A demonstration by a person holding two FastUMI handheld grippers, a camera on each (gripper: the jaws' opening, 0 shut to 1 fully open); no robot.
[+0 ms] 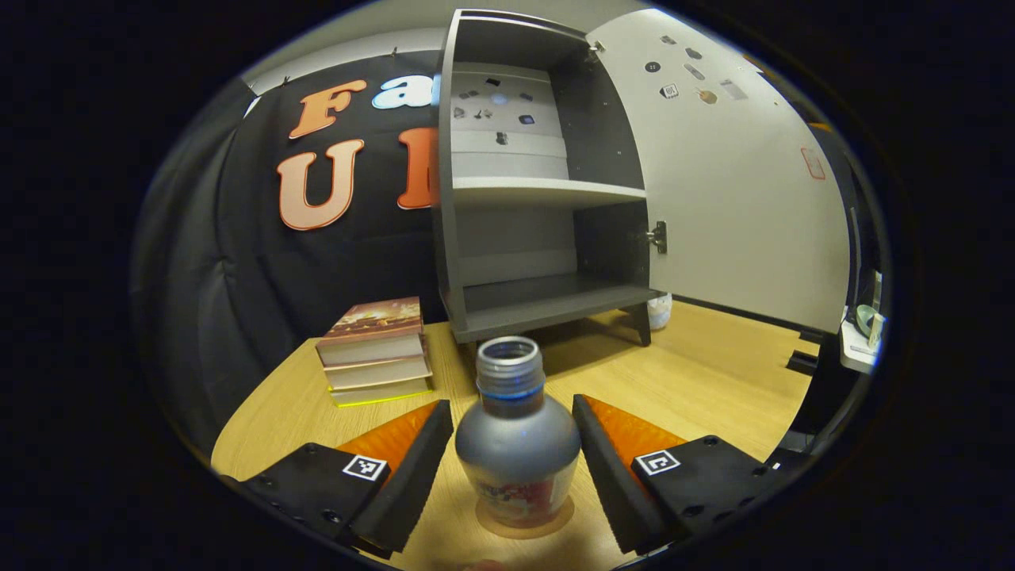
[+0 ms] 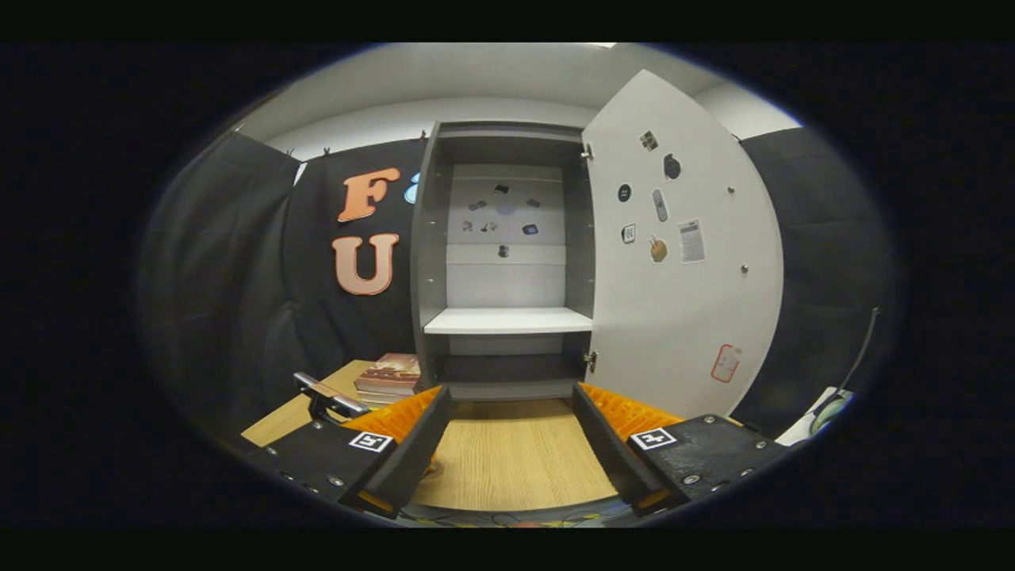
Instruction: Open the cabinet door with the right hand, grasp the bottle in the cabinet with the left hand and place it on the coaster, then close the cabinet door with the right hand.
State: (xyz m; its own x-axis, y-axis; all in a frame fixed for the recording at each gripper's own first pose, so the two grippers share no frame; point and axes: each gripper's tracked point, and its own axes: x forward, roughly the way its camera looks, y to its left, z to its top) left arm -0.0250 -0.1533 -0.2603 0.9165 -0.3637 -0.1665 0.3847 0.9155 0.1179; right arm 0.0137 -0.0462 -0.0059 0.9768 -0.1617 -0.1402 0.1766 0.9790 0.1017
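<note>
Bottle [image 1: 517, 444]: rounded matte silver body, ribbed metal neck w/o cap, printed label low down. Stands upright on thin round coaster [image 1: 525, 523] on light woodgrain table [image 1: 698, 381]. Left gripper [image 1: 514, 452] fingers spread either side, not touching it. Right gripper [image 2: 509, 444] fingers apart, holding nothing. Grey cabinet [image 2: 504, 321] (flat white door [image 2: 682, 317] swung open), stacked books [image 1: 374, 349] beside.

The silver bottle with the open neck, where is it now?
In the left gripper view, the silver bottle stands on a round coaster between the open left gripper fingers, before the cabinet.
</note>
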